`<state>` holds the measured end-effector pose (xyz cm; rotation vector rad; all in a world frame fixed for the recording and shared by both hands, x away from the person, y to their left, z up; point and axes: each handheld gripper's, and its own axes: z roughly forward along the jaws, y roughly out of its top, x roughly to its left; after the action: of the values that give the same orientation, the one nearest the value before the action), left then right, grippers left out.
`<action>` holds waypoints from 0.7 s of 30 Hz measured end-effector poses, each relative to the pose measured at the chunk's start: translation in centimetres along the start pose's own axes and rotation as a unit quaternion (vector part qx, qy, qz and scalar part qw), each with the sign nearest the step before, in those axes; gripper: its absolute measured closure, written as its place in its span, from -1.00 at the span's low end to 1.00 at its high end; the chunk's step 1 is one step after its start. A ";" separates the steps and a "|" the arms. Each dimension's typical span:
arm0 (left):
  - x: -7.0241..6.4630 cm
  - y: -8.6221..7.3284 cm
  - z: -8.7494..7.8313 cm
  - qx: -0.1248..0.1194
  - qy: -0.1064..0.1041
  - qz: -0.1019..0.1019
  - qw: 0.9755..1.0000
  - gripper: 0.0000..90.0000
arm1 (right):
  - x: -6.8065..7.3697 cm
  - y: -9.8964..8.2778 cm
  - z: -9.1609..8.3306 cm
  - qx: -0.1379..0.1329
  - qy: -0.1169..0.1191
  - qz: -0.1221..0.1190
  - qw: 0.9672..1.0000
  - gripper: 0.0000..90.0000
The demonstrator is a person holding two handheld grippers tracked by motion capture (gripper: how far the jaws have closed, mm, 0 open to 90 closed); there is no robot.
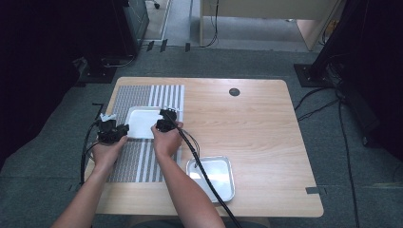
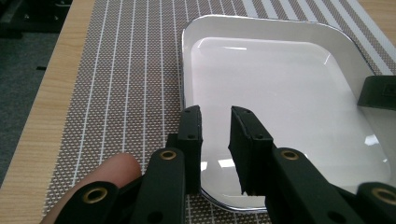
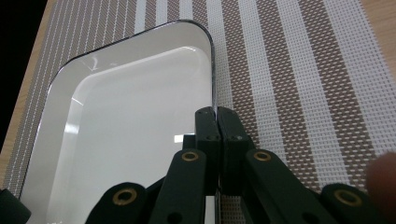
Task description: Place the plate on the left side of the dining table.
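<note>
A white tray (image 1: 141,119) lies on a brown-and-white striped placemat (image 1: 127,95) at the table's left. My left gripper (image 1: 124,128) is at the tray's left edge. In the left gripper view its jaws (image 2: 215,119) stand a little apart over the tray's near rim (image 2: 224,205), with the pads clear of it. My right gripper (image 1: 159,124) is at the tray's right edge. In the right gripper view the jaws (image 3: 216,114) are closed together on the thin rim (image 3: 213,79) of the tray (image 3: 130,116). The tray holds nothing.
A shallow metal tray (image 1: 231,176) sits on the bare wood near the front edge, with the right gripper's cable draped across it. A dark round grommet (image 1: 234,91) is set into the table at the back. The placemat (image 3: 303,93) extends beyond the white tray.
</note>
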<state>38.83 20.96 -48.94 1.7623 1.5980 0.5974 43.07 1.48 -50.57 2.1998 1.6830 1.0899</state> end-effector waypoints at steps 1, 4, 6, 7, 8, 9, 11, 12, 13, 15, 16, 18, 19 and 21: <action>0.0 0.0 0.0 0.002 -0.001 0.000 1.000 0.65 | 0.0 0.0 -0.1 0.002 0.002 0.001 1.000 0.99; -0.1 -0.1 0.0 0.003 -0.002 0.001 1.000 0.65 | 0.0 0.0 -0.1 0.004 0.003 0.003 1.000 0.98; -0.2 0.0 0.0 0.003 -0.003 0.000 1.000 0.63 | 0.0 0.0 -0.2 0.005 0.005 0.001 1.000 0.96; -0.2 0.0 -0.1 0.002 -0.003 -0.002 1.000 0.62 | 0.0 0.1 -0.2 0.004 0.007 -0.001 1.000 0.90; -0.2 0.0 -0.1 0.001 -0.003 -0.003 1.000 0.59 | -0.1 0.1 -0.3 0.001 0.011 -0.001 1.000 0.82; -0.1 0.0 -0.2 0.001 -0.002 -0.002 1.000 0.58 | -0.1 0.2 -0.4 -0.004 0.019 -0.001 1.000 0.68; -0.1 0.0 -0.3 0.002 -0.001 -0.002 1.000 0.52 | -0.1 0.4 -0.7 -0.016 0.029 -0.002 0.999 0.48; -0.1 0.1 -0.4 0.002 -0.002 -0.003 1.000 0.46 | -0.1 0.4 -0.8 -0.019 0.033 -0.003 0.999 0.41; -0.1 0.1 -0.5 0.002 -0.002 -0.003 1.000 0.41 | -0.1 0.5 -1.0 -0.023 0.036 -0.007 0.999 0.37; -0.1 0.1 -0.8 0.001 -0.005 -0.001 1.000 0.30 | -0.2 0.7 -1.4 -0.030 0.037 -0.020 0.999 0.30; -0.1 0.1 -0.9 0.000 -0.010 -0.001 1.000 0.27 | -0.3 0.8 -1.6 -0.032 0.038 -0.026 0.998 0.28; 0.0 0.0 -1.3 -0.001 -0.020 -0.006 1.000 0.20 | -0.6 1.0 -2.1 -0.039 0.038 -0.036 0.998 0.27; 0.1 -0.1 -1.5 -0.005 -0.024 -0.007 1.000 0.18 | -0.7 1.1 -2.4 -0.043 0.039 -0.043 0.997 0.23; 0.1 -0.2 -1.7 -0.006 -0.027 -0.006 1.000 0.13 | -1.0 1.2 -3.0 -0.049 0.037 -0.060 0.996 0.10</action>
<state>37.54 21.30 -47.95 1.7448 1.5630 0.5484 42.01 -0.74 -48.17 1.9967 1.7272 1.2082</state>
